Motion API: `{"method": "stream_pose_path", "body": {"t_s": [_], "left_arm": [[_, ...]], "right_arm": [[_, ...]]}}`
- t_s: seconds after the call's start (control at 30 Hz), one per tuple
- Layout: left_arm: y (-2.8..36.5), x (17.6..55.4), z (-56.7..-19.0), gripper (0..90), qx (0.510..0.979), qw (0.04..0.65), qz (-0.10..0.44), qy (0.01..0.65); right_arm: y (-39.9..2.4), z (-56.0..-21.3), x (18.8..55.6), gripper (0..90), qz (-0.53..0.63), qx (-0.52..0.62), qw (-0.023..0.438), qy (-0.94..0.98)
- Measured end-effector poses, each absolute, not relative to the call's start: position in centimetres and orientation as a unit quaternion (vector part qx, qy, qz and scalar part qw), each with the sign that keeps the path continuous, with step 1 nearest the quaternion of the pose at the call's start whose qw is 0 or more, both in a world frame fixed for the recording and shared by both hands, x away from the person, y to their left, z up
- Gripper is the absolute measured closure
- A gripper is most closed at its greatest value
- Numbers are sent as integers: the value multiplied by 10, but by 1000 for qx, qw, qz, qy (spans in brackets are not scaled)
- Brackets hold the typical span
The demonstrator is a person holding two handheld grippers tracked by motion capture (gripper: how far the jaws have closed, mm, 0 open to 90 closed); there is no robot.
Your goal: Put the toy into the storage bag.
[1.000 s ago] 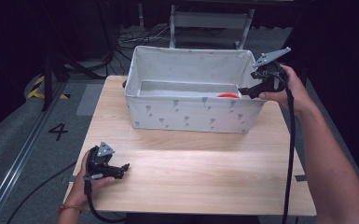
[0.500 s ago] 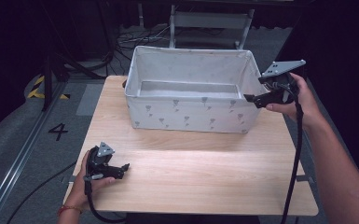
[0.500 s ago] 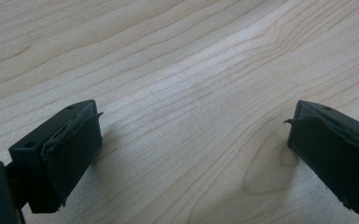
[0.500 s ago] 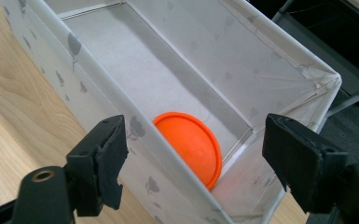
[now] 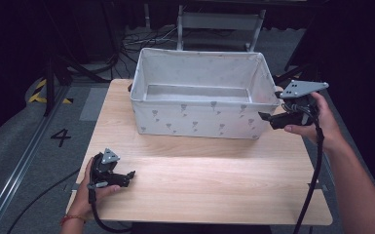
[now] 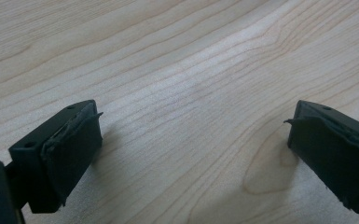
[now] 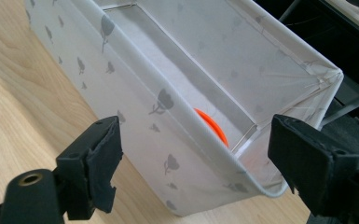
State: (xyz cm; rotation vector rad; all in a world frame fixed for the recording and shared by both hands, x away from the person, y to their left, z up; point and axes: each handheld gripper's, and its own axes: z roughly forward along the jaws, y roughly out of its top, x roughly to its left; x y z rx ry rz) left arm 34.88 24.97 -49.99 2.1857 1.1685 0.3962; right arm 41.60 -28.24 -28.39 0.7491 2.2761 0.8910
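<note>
Left gripper point(image 5: 126, 176): low on table point(image 5: 199, 185), near corner, jaws wide.
Right gripper point(image 5: 268, 118): beside bin point(image 5: 199, 117) end, jaws wide, empty.
Bin: white fabric, grey print; orange object point(image 7: 212, 126) inside.

Orange object point(image 7: 212, 127) mostly hidden behind box wall point(image 7: 168, 140), identity unclear

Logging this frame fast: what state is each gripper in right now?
Left gripper: open, empty, low over the light wooden table.
Right gripper: open, empty, beside the white fabric box.
</note>
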Motion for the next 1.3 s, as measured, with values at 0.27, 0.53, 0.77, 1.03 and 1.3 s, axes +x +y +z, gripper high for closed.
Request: {"method": "stream_pose_path", "body": {"t_s": [0.27, 0.53, 0.77, 1.03, 1.3], "left_arm": [[250, 349, -500, 32, 827, 311, 151, 443], [249, 349, -500, 32, 826, 312, 151, 444], [249, 349, -500, 32, 826, 312, 152, 444], [250, 349, -500, 32, 826, 312, 152, 443], [249, 349, -500, 32, 826, 312, 153, 444]], "right_arm": [[-289, -293, 399, 166, 326, 285, 312, 846], [-297, -313, 384, 175, 321, 289, 305, 849], [-303, -340, 378, 176, 308, 295, 301, 853], [-308, -361, 375, 176, 311, 300, 284, 856], [-315, -389, 371, 175, 331, 307, 251, 856]]}}
